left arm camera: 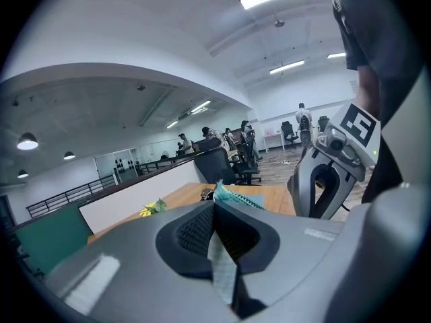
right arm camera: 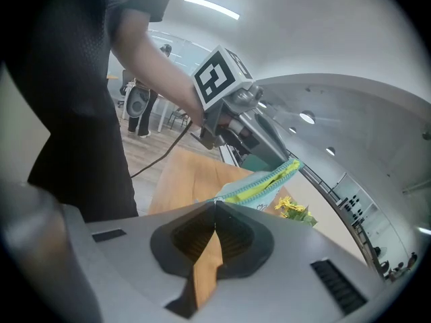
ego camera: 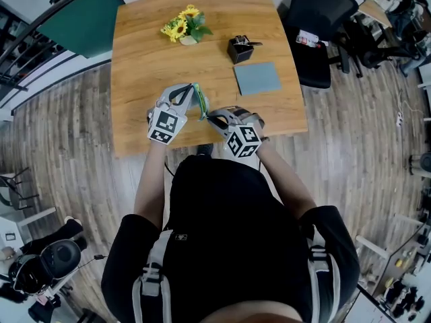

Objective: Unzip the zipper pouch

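A teal zipper pouch (ego camera: 200,103) with a yellow-green zipper hangs in the air over the near edge of the wooden table (ego camera: 145,59), stretched between both grippers. My left gripper (ego camera: 191,94) is shut on the pouch's far end; in its own view the teal cloth (left arm camera: 234,196) sticks out just past the closed tips (left arm camera: 214,202). My right gripper (ego camera: 208,118) is shut on the near end. In the right gripper view the pouch (right arm camera: 264,182) runs from its tips (right arm camera: 215,202) up to the left gripper (right arm camera: 236,116). Whether the zipper pull is pinched is hidden.
On the table stand a sunflower bunch (ego camera: 183,27), a small black box (ego camera: 240,48) and a flat blue-grey pad (ego camera: 256,78). A black office chair (ego camera: 316,15) stands at the table's right, a green panel (ego camera: 84,19) at its left.
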Demonstrator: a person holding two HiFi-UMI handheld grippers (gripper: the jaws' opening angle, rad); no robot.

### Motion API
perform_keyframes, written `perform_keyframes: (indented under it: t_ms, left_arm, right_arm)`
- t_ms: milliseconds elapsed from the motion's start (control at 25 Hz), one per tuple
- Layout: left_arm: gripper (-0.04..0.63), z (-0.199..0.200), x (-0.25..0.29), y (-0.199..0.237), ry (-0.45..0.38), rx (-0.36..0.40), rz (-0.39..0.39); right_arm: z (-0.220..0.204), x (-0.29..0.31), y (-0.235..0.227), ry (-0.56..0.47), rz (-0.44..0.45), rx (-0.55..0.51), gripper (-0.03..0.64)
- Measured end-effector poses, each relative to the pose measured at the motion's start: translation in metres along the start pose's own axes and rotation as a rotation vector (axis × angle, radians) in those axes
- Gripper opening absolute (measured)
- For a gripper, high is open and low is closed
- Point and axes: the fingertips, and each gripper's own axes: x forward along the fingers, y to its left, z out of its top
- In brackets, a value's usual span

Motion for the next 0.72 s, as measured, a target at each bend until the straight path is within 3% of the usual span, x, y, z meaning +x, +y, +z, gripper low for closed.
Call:
perform_keyframes:
  t_ms: [720]
  left_arm:
    - [0.002,-0.006,-0.014,0.020,-0.005,-0.030,0.044]
  right_arm:
    - [-0.005,0.010,0.022,0.030,0.038,-0.028,0.005]
